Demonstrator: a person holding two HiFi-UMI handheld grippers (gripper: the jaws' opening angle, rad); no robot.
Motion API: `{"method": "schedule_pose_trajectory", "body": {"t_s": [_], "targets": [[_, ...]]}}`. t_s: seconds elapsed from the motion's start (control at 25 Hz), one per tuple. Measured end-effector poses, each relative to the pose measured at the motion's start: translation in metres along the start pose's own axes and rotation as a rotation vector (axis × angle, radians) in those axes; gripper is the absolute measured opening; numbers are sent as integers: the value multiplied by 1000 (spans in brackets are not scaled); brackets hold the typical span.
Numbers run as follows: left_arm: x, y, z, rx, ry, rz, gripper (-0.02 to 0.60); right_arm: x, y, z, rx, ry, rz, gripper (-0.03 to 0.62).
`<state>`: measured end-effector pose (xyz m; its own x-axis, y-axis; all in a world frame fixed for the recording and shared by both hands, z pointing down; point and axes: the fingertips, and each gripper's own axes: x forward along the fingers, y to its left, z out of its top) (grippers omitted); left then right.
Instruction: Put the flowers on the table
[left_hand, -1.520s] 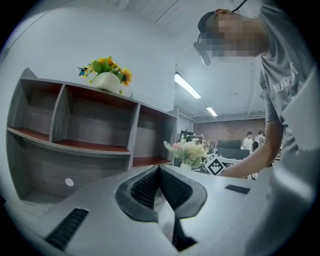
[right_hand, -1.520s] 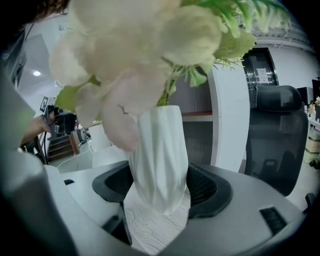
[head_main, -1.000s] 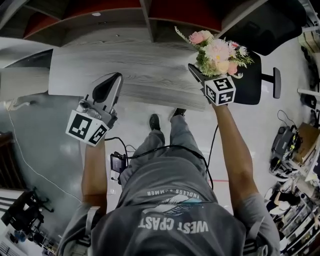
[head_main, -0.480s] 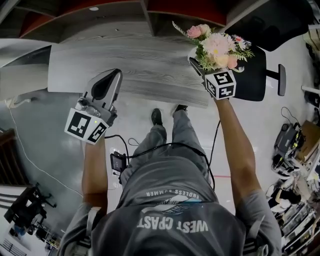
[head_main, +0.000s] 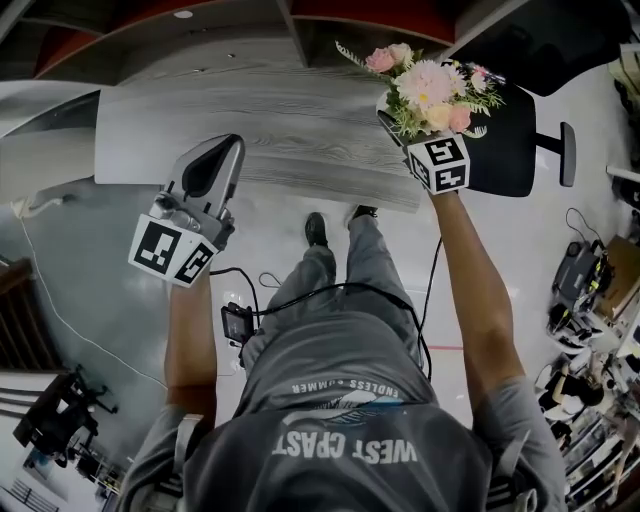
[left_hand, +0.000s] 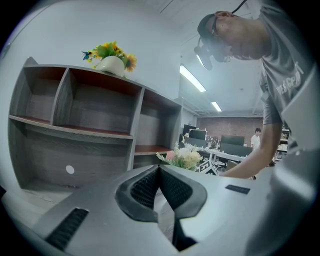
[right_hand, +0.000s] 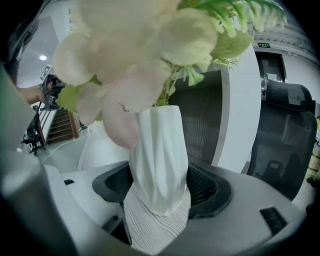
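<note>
A bunch of pink and cream flowers stands in a white ribbed vase. My right gripper is shut on the vase and holds it in the air above the right end of the grey wooden table. In the right gripper view the vase sits upright between the two dark pads, and the blooms fill the top. My left gripper hangs over the table's front edge, shut with nothing in it; its tips meet in the left gripper view, where the flowers show beyond.
A grey shelf unit stands behind the table, with a white pot of yellow flowers on top. A black office chair is right of the table. Cables run across the floor near the person's feet.
My right gripper has carried the flowers a little farther toward the table. The person's feet have stepped closer to the table. The left gripper has hardly moved.
</note>
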<state>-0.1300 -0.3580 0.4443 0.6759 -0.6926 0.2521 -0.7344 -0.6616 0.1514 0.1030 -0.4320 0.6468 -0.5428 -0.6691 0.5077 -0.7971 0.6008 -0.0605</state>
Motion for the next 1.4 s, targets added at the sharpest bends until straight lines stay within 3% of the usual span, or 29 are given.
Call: {"method": "schedule_pose_trajectory", "body": {"t_s": [1.4], "targets": [[-11,13,4,-1,-14,-16,15,1,5,2,-9,9,-26,356]]}}
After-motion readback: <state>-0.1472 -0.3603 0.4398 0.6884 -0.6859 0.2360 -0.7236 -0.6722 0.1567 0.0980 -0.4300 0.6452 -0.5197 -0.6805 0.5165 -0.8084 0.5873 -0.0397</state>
